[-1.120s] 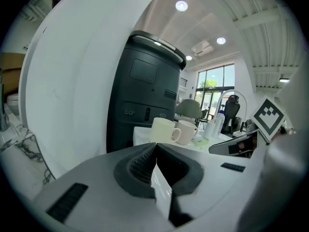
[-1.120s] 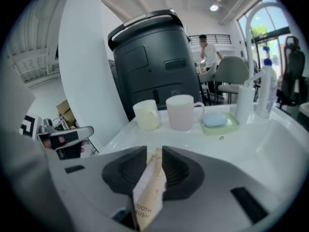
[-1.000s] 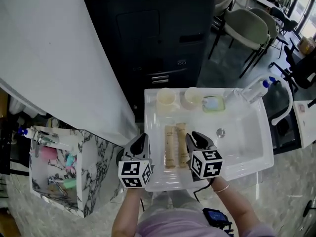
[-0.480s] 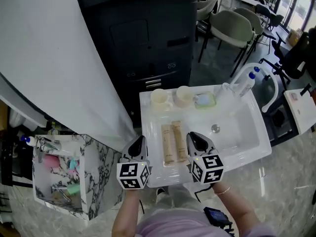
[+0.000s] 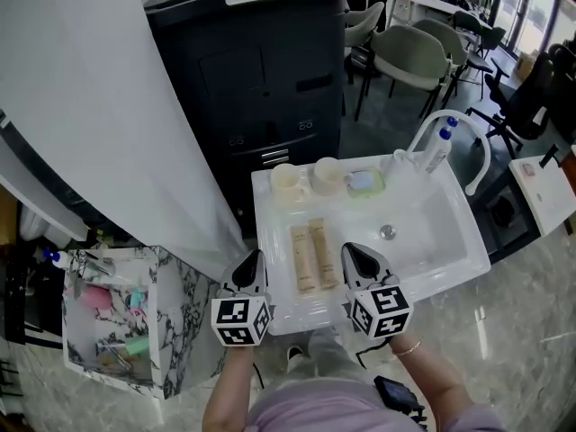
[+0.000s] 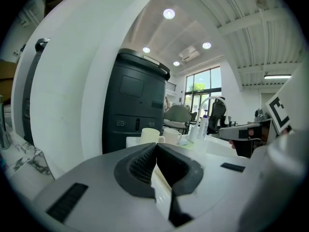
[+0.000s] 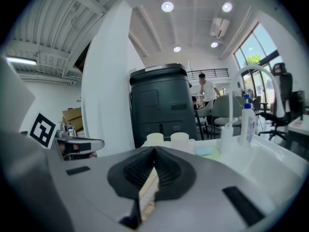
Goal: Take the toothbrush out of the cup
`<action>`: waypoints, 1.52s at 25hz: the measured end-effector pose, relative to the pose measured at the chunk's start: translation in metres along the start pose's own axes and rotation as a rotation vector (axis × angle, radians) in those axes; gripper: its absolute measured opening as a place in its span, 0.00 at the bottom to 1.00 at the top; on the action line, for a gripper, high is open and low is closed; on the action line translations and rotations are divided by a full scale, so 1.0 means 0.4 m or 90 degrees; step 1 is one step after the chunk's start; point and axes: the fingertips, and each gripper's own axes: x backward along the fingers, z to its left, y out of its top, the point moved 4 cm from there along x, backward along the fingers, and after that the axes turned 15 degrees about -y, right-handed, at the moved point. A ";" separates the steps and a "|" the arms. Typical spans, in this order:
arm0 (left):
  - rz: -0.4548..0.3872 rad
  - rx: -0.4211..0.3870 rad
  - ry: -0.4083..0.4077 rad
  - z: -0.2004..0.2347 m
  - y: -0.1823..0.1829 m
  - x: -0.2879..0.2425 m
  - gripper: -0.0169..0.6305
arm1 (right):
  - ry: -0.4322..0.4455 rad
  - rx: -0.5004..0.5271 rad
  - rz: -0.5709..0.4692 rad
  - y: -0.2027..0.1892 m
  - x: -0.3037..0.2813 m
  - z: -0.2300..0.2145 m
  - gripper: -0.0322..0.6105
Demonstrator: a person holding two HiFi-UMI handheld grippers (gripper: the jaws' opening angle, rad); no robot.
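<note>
— Tan paper packets [image 5: 312, 256], two of them, lie side by side on the white sink's [image 5: 430, 234] flat ledge, between the grippers.
— And the jaws?
— Left gripper [image 5: 252, 257]: pressed together, empty. Right gripper [image 5: 349, 250]: the same. Both are held by the sink's front edge.
— The cups?
— Two cream cups [image 5: 285, 179] stand on the back ledge, beside a soap dish [image 5: 364, 182]. Whether those packets hold the toothbrush, I cannot tell.

The sink [image 5: 441, 232] looks glossy, the dark cabinet [image 5: 261, 79] matt, the stand [image 5: 189, 286] marble-veined.
</note>
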 end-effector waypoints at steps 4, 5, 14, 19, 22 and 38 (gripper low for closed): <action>0.000 -0.002 -0.001 -0.016 -0.002 0.015 0.03 | 0.012 -0.009 -0.021 0.003 0.024 -0.010 0.05; 0.000 -0.002 -0.002 -0.019 -0.004 0.018 0.03 | 0.012 -0.012 -0.024 0.002 0.028 -0.013 0.05; 0.004 -0.005 -0.002 -0.042 -0.013 0.033 0.03 | 0.027 -0.008 -0.046 0.011 0.058 -0.032 0.05; 0.005 -0.008 -0.001 -0.051 -0.012 0.033 0.03 | 0.046 0.006 -0.050 0.011 0.066 -0.028 0.05; 0.005 -0.009 -0.001 -0.055 -0.013 0.033 0.03 | 0.053 0.011 -0.049 0.009 0.068 -0.027 0.05; 0.015 -0.014 -0.001 -0.065 -0.002 -0.021 0.03 | 0.067 0.012 -0.053 0.019 0.053 -0.057 0.05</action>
